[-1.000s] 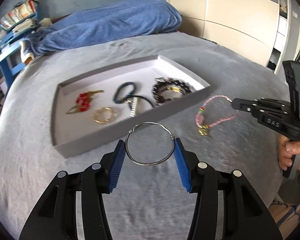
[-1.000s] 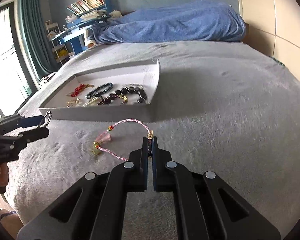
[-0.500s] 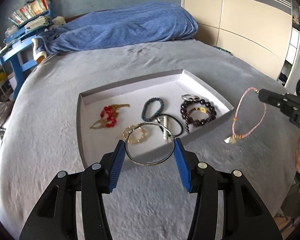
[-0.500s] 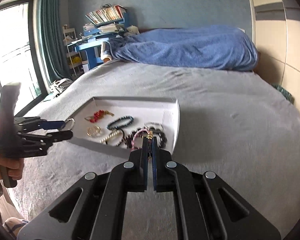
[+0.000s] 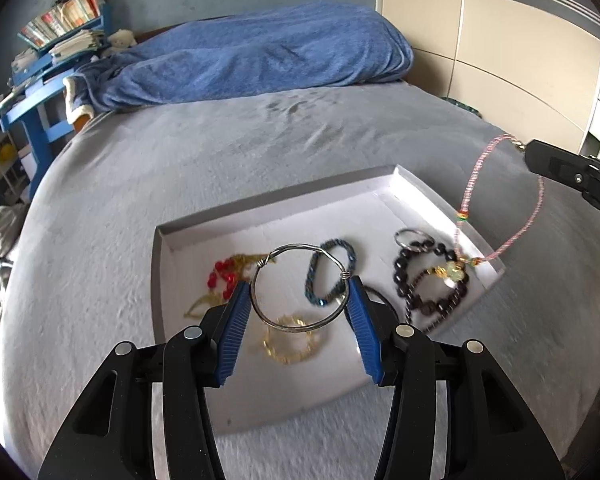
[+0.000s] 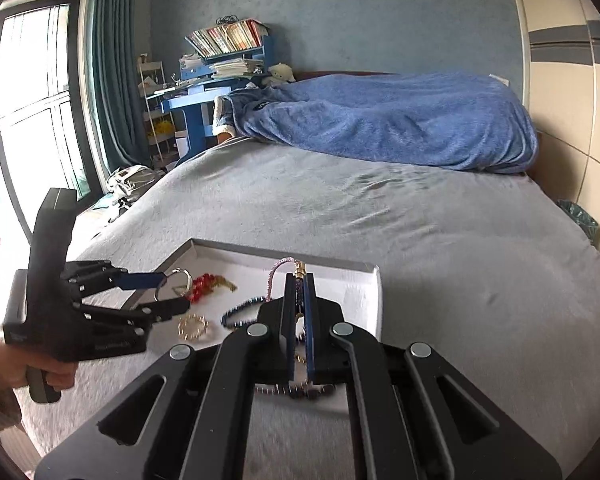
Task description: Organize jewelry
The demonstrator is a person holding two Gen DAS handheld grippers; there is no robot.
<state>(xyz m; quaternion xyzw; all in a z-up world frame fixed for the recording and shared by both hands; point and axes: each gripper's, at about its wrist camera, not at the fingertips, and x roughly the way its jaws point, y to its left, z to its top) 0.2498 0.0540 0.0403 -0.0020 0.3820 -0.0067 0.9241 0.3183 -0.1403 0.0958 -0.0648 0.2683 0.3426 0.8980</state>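
Carried in off the grey bed [image 5: 260, 152] and now above the white tray [image 5: 428, 192]: silver wire bangle [image 5: 300, 286] clamped in left tongs [image 5: 298, 322], pink cord bracelet [image 5: 500, 200] dangling from shut right tongs [image 6: 299, 280]; drop-off likely next.

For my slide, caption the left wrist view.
Left gripper carries a wire bangle over the jewelry tray.

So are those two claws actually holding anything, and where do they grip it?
Yes. The left gripper clamps a silver wire bangle across its sides; the right gripper pinches a pink cord bracelet near its gold clasp end.
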